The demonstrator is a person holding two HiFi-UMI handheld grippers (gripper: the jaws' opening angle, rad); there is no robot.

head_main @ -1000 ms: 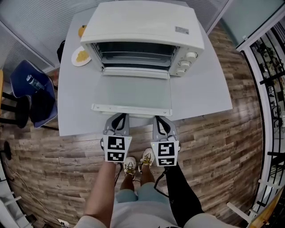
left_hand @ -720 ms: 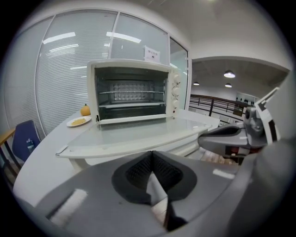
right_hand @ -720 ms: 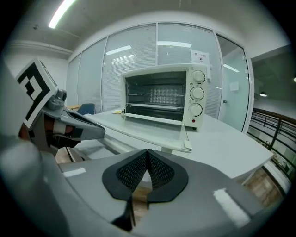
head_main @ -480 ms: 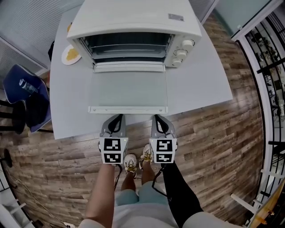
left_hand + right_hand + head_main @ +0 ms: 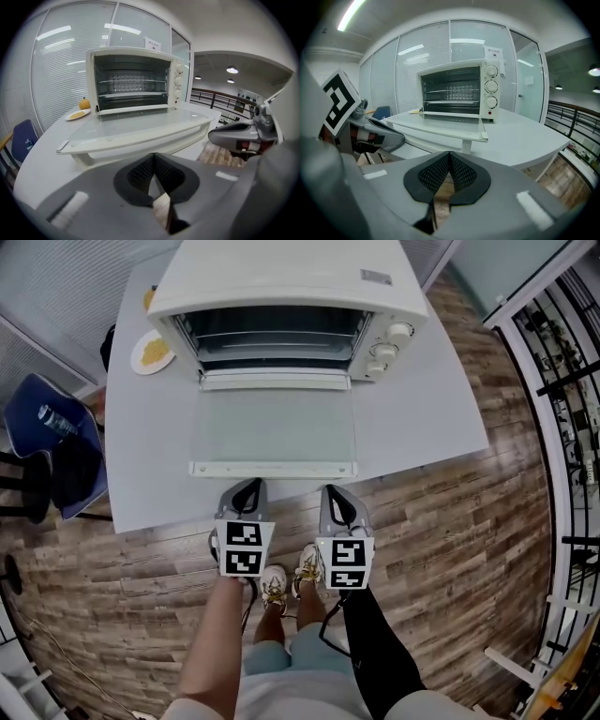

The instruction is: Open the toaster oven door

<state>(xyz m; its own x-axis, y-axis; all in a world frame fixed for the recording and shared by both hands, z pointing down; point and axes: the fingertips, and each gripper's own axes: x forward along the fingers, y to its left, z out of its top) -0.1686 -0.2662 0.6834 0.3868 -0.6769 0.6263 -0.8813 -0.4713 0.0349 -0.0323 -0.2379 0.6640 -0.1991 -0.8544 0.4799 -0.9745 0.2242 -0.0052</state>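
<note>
While the toaster oven door (image 5: 274, 432) lay flat open, its handle (image 5: 272, 469) ran L-R just ahead of left claw (image 5: 246, 488) & right claw (image 5: 335, 492), both closed, empty, equally near.

Table (image 5: 427, 418): pale grey-white top with a curved near edge, standing on a wood-plank floor (image 5: 450, 549).

3 things sit directly on it.
- Toaster oven (image 5: 281, 282): white, at the far middle of the top, dials on its right side. Its door (image 5: 274, 432) is down and level, reaching toward the near table edge. The left gripper view shows a gap between door and tabletop, so the door itself is not resting on the surface.
- Plate (image 5: 150, 354): small, white, with yellow food, just left of the oven's front corner.
- Round orange fruit (image 5: 84, 103): behind the plate, beside the oven's left wall.

On the floor left of the table: a blue chair (image 5: 47, 437).
</note>
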